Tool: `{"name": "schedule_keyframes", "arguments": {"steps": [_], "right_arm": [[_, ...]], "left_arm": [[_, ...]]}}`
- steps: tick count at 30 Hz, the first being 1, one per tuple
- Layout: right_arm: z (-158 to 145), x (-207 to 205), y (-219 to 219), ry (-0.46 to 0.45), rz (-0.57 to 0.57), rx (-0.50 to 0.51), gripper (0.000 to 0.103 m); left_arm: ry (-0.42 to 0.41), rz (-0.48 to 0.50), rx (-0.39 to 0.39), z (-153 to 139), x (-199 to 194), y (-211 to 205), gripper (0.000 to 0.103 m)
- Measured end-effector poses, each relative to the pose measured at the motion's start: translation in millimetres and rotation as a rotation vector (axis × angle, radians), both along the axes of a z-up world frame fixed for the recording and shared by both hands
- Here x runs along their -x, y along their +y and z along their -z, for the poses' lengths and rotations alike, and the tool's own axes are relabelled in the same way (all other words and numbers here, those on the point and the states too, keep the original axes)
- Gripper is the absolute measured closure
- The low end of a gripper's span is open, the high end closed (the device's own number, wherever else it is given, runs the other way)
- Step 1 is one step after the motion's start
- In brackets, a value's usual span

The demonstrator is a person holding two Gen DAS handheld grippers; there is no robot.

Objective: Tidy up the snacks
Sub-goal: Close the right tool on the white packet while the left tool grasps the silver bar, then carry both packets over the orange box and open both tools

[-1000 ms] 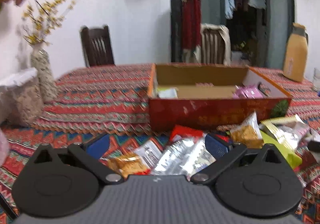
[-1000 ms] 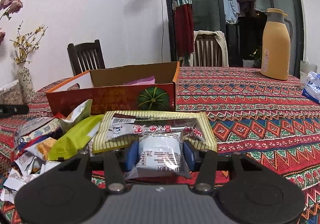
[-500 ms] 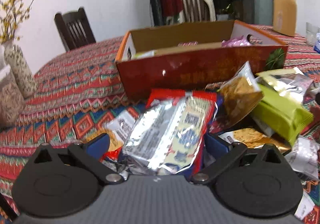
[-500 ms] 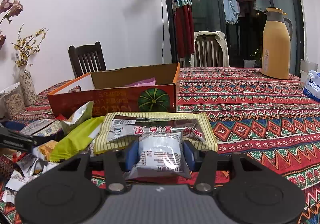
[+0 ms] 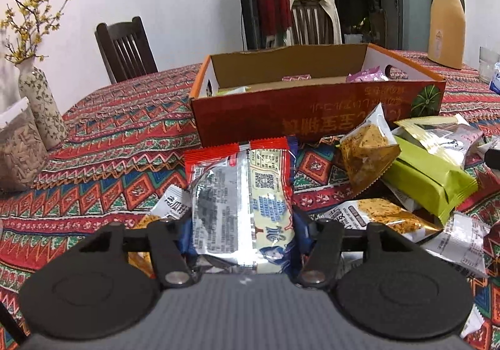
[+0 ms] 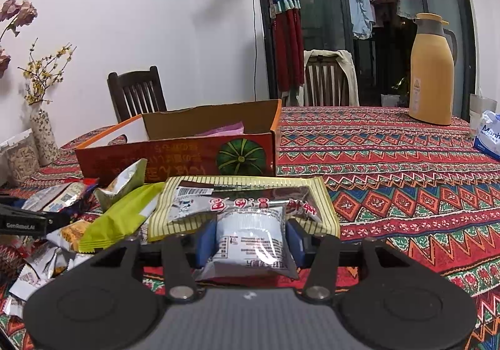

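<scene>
In the left wrist view a silver and red snack packet (image 5: 240, 200) lies lengthwise between the blue pads of my left gripper (image 5: 242, 234). Its jaws are closing and both pads touch the packet's sides. Behind it stands the open orange cardboard box (image 5: 312, 91) with a few packets inside. A loose pile of snacks, with a green packet (image 5: 428, 181) among them, lies to the right. My right gripper (image 6: 250, 240) is shut on a small silver-white packet (image 6: 250, 234), which rests over a yellow striped packet (image 6: 243, 194). The box (image 6: 175, 144) is ahead and to the left.
A yellow thermos (image 6: 432, 75) and a blue-white pack (image 6: 489, 137) stand at the far right of the patterned tablecloth (image 6: 390, 169). A flowered vase (image 5: 40, 103) and a bag of seeds (image 5: 18, 147) sit at the left. Two chairs stand behind the table.
My left gripper has come down over the pile and its wide-open jaws have narrowed onto the silver and red packet. The right gripper and its packet have not moved.
</scene>
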State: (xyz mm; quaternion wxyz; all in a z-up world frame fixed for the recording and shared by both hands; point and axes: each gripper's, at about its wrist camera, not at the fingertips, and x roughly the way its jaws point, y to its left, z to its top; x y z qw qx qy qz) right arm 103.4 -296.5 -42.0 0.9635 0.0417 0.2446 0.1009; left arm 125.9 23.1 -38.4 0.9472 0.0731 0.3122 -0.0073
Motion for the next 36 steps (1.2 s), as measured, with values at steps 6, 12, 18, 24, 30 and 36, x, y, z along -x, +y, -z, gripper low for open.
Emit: {"name": "schedule_keyframes", "arguments": {"steps": [6, 12, 18, 24, 30, 36], "right_arm": [[-1.2, 1.7, -0.3, -0.004, 0.008, 0.001, 0.055], [-2.7, 3.3, -0.8, -0.006, 0.016, 0.004, 0.055], [-9.1, 6.9, -3.3, -0.02, 0.028, 0.002, 0.055], [-26.1, 9.4, -6.3, -0.073, 0.045, -0.005, 0.055], [-44.2, -0.7, -4.2, -0.131, 0.061, -0.016, 0.055], [-62.1, -22.0, 4.8, -0.179, 0.057, -0.022, 0.055]], "left_arm": [[-0.03, 0.0, -0.004, -8.3, 8.3, -2.0, 0.042], [-0.073, 0.002, 0.016, -20.9, 15.2, -3.6, 0.042], [-0.125, -0.012, 0.068, -36.9, 17.8, -2.1, 0.042], [-0.169, -0.017, 0.106, -52.2, 14.6, -2.0, 0.042], [-0.211, -0.021, 0.139, -70.7, 3.0, -6.2, 0.042], [-0.252, -0.016, 0.159, -92.1, -14.9, -13.7, 0.042]]}}
